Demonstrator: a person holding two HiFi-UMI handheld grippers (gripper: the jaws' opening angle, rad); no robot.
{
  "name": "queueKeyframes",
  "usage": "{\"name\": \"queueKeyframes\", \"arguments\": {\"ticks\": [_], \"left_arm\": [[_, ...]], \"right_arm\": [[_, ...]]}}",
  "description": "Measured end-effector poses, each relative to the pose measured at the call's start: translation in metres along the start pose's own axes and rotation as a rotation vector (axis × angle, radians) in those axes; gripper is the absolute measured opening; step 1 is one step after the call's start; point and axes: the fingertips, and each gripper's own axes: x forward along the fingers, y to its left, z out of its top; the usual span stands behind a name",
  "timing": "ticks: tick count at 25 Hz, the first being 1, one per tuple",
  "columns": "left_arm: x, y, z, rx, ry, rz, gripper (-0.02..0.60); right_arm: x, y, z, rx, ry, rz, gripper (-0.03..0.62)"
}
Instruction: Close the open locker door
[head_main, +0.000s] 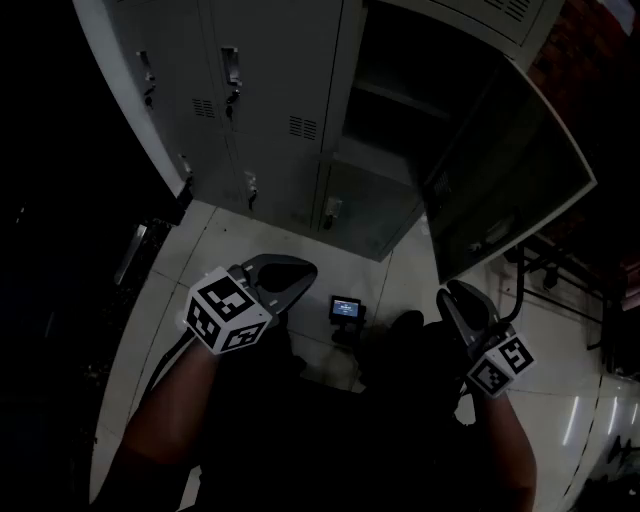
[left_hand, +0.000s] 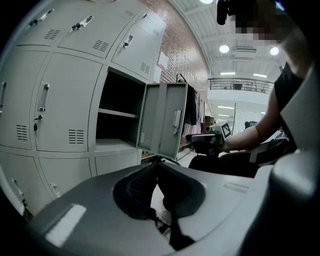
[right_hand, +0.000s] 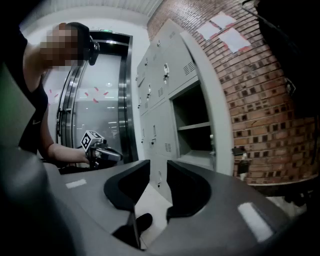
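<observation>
Nearest the head camera, the left forearm (head_main: 170, 420) reaches forward toward the locker bank (head_main: 260, 90), carrying the left tool (head_main: 300, 272) with its marker cube (head_main: 225, 310) on top. That tool's own view shows its jaws drawn together at the tips with nothing held between them. It hovers over the pale tiled floor (head_main: 250, 235) in front of the bank's closed lower doors, well short of them.

Further right, a small device (head_main: 346, 308) with a lit screen sits on the floor, out in front of the bank and between the two tools.

Next comes the right forearm (head_main: 500, 440) with the right tool (head_main: 450, 295). Its jaws stand a little apart and only floor shows in the gap between them. It points toward the bank's right end and touches nothing.

At that right end one compartment (head_main: 400, 100) of the bank gapes, with a shelf (left_hand: 117, 113) across its inside. The open locker door (head_main: 510, 170) hangs from the compartment's right edge and is swung well out from the bank's front, toward the person. It stands above and just beyond the right tool, apart from it. A brick wall (right_hand: 260, 100) runs on past the bank's right end.
</observation>
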Motion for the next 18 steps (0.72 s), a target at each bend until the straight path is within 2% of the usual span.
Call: {"name": "queueKeyframes", "arguments": {"ticks": [2, 5, 8, 10, 14, 18], "left_arm": [[-0.002, -0.001, -0.001, -0.001, 0.006, -0.004, 0.012], [-0.003, -0.001, -0.003, 0.002, 0.014, -0.009, 0.012], [-0.003, -0.001, -0.004, 0.007, 0.017, -0.009, 0.012], [-0.002, -0.001, -0.004, 0.007, 0.016, -0.005, 0.012], [-0.001, -0.003, -0.005, 0.006, 0.016, -0.001, 0.012], [-0.001, -0.004, -0.005, -0.002, 0.013, -0.009, 0.012]], "right_arm": [[-0.024, -0.022, 0.005, 0.023, -0.025, -0.084, 0.142], [-0.044, -0.048, 0.028, 0.041, -0.095, -0.178, 0.162], [-0.044, -0.075, 0.048, -0.013, -0.104, -0.191, 0.228], [-0.034, -0.086, 0.057, -0.061, -0.086, -0.149, 0.289], [-0.011, -0.078, 0.071, -0.094, -0.07, -0.035, 0.28], [0.003, -0.059, 0.076, -0.12, -0.063, 0.006, 0.159]]}}
